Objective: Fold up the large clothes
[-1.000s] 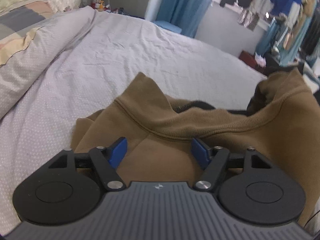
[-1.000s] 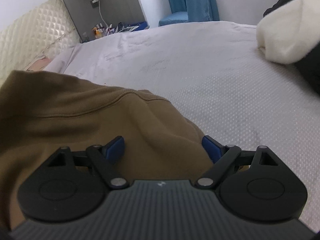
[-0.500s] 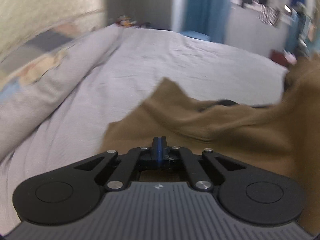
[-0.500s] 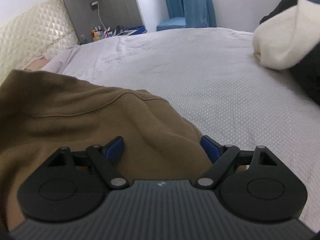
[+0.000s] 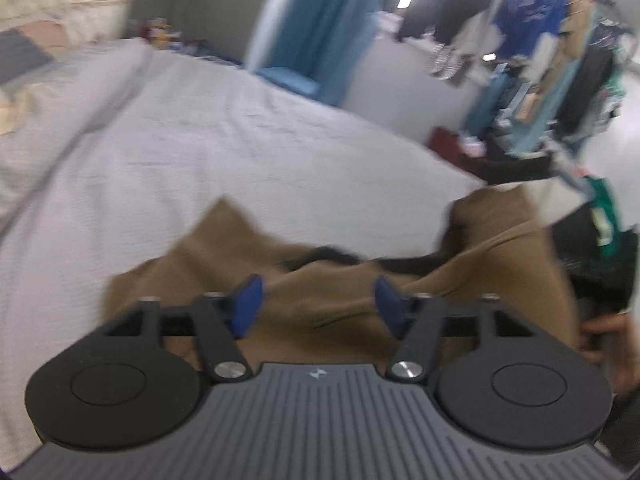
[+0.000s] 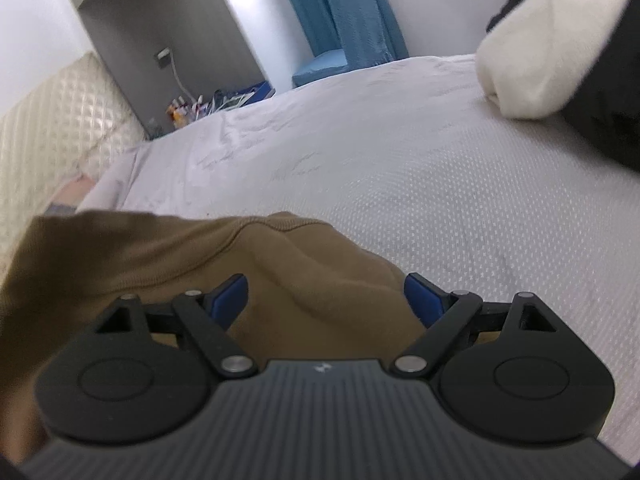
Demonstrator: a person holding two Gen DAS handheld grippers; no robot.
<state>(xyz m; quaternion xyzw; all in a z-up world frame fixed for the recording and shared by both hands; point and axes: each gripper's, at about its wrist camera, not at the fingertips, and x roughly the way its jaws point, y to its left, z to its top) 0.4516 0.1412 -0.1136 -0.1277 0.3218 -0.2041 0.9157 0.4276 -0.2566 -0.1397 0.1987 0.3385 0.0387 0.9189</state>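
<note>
A brown sweatshirt (image 5: 500, 272) lies crumpled on the grey bed sheet (image 5: 200, 140), with its ribbed collar raised and a dark lining showing inside. My left gripper (image 5: 318, 300) hovers over it, its jaws opening, with brown cloth lying loose beneath and between the blue pads (image 5: 248, 304). In the right wrist view the same sweatshirt (image 6: 160, 248) bulges up between the fingers of my right gripper (image 6: 326, 300). Those jaws stand wide and are opening slightly, and the pads do not press the cloth.
A white and black pile of clothing (image 6: 540, 52) sits on the sheet (image 6: 440, 200) at the far right. A quilted headboard (image 6: 48, 120) lies to the left. Hanging clothes (image 5: 540, 40) and a blue curtain (image 5: 320, 20) stand beyond the bed. A person's hand (image 5: 600, 332) shows at the right edge.
My left gripper closed completely half a second ago and has spread apart again while rising. The right gripper stayed in place and rolled a little.
</note>
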